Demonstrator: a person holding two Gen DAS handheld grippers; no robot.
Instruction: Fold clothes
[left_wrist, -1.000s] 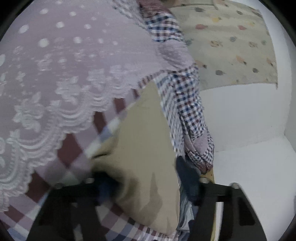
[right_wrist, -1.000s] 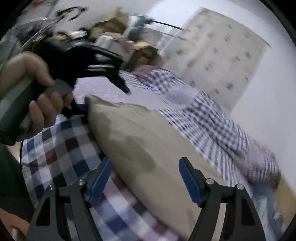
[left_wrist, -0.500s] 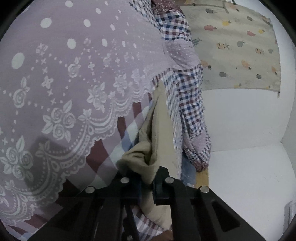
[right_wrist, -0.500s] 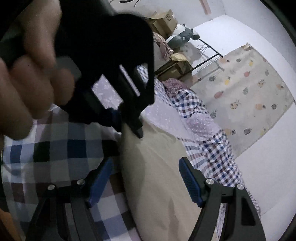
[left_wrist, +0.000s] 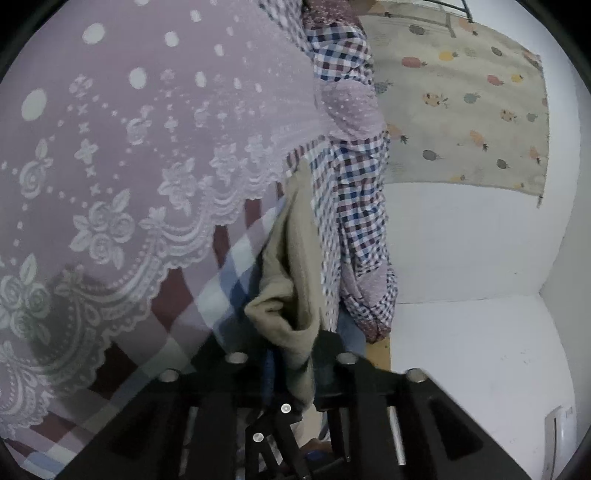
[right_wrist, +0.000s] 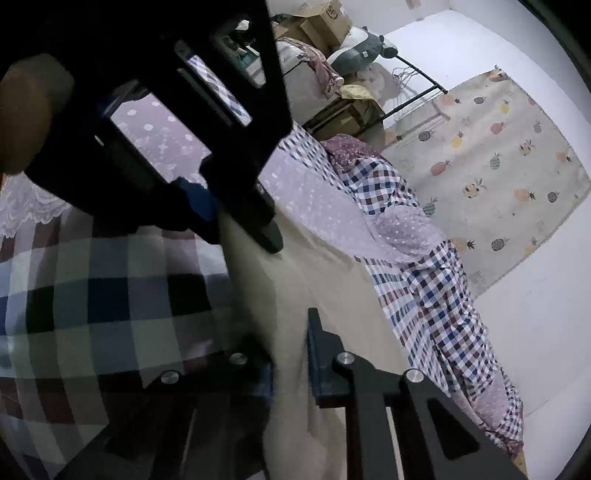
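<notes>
A beige garment (left_wrist: 295, 258) lies on the checked bedspread (left_wrist: 236, 266) near the bed's edge. My left gripper (left_wrist: 293, 363) is shut on a bunched edge of the beige garment, which hangs through its blue pads. In the right wrist view the left gripper (right_wrist: 229, 218) appears close up, pinching the garment's (right_wrist: 314, 280) far edge. My right gripper (right_wrist: 290, 354) has closed on the garment's near edge, with cloth between its blue pads (right_wrist: 314, 350).
A lilac lace cover (left_wrist: 129, 147) lies over the bed. A small-check sheet (right_wrist: 436, 314) hangs off the bed's side. A pineapple-print rug (right_wrist: 498, 166) lies on the white floor. Boxes and a rack (right_wrist: 332, 37) stand beyond the bed.
My left gripper closed on the garment's edge and keeps holding it. My right gripper went from wide open to closed on the near edge and moved close under the left one.
</notes>
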